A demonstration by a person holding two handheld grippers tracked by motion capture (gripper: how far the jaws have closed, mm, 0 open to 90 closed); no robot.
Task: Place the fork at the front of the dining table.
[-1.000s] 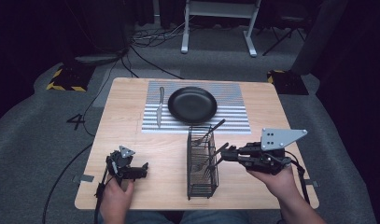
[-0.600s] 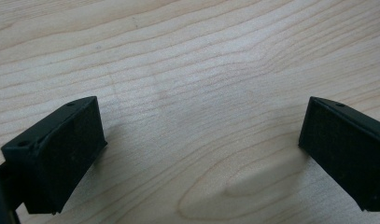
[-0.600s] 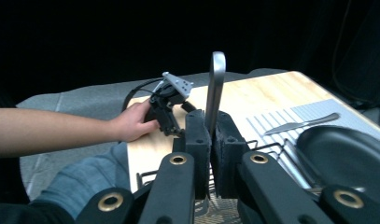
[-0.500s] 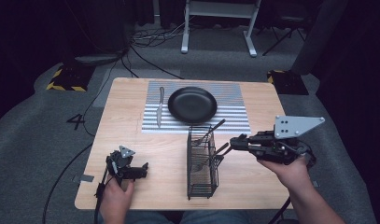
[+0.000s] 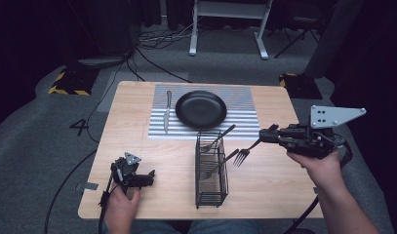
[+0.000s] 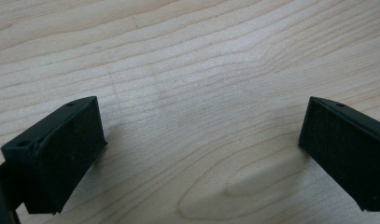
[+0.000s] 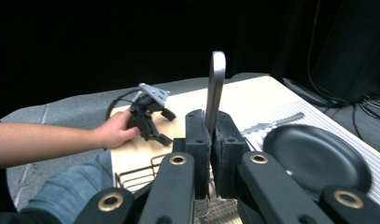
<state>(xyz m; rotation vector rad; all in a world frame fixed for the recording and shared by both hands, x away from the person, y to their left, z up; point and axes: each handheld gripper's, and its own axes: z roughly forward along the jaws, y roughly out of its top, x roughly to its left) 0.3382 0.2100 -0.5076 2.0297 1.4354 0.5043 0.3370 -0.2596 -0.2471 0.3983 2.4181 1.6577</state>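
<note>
Gripping a fork (image 5: 245,153) by its handle, my right gripper (image 5: 270,135) has its jaws clamped tight on the metal, tines hanging in the air just right of the wire basket (image 5: 210,170), which has more cutlery in it. Beyond sit the black plate (image 5: 201,108) and a knife (image 5: 166,112) on the striped mat (image 5: 245,109). My left gripper (image 5: 146,176) rests low over bare table (image 6: 187,70), jaws spread wide, holding nothing

a "4" (image 5: 81,127) is marked on the grey floor (image 5: 35,146).
</note>
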